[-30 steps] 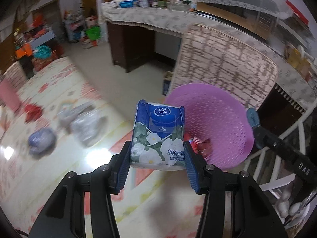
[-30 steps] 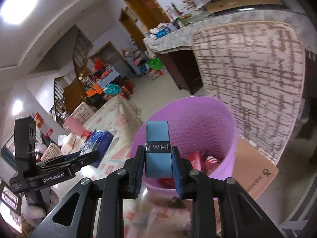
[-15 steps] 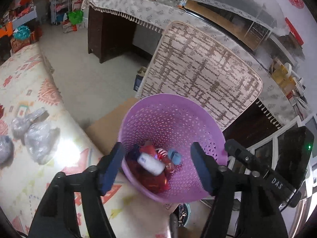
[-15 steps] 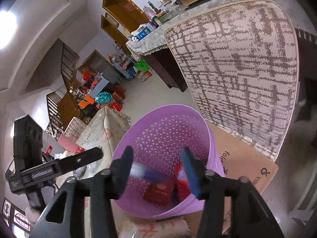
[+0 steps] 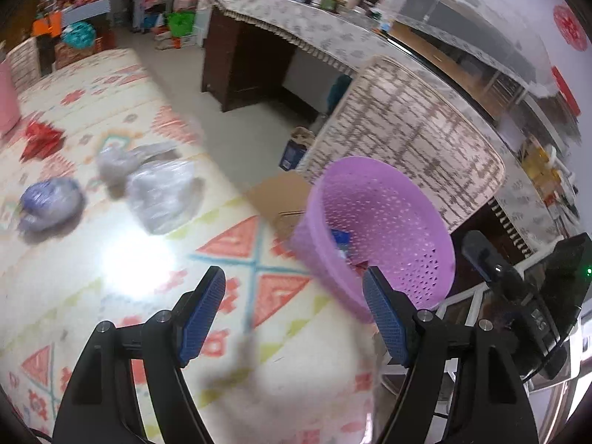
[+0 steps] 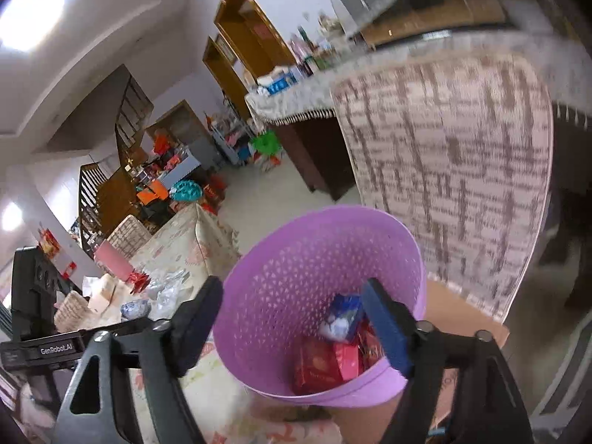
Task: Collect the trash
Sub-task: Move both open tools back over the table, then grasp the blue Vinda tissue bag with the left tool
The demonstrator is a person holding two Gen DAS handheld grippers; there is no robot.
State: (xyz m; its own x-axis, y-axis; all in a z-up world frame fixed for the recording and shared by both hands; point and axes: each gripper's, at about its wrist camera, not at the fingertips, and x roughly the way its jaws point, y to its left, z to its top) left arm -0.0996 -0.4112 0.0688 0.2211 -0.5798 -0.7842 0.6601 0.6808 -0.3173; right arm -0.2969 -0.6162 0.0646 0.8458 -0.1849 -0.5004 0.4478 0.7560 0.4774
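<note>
Purple plastic with little holes, that is our trash basket [image 6: 322, 281], and it sits just past the edge of the table [image 5: 122, 281]. We already have some trash inside it: a blue and white tissue pack [image 6: 342, 316] lies on top of some red wrappers [image 6: 325, 364].

Our left gripper [image 5: 294, 318] has its jaws wide apart with nothing between them. Our right gripper [image 6: 292, 327] is wide apart too, and empty, right over the basket.

We think the job is only part done. On the table we can see a clear plastic bag [image 5: 162, 194], a bluish bag [image 5: 50, 201] and something red [image 5: 40, 137] farther back. They are well away from the basket, so they look like the trash we need to get next.

A second ago our left gripper squeezes the tissue pack and our right one squeezes a small blue box. Both sets of jaws have just been opening, and now both things are gone from them. The left view now looks back over the table, with the basket off to its right.
</note>
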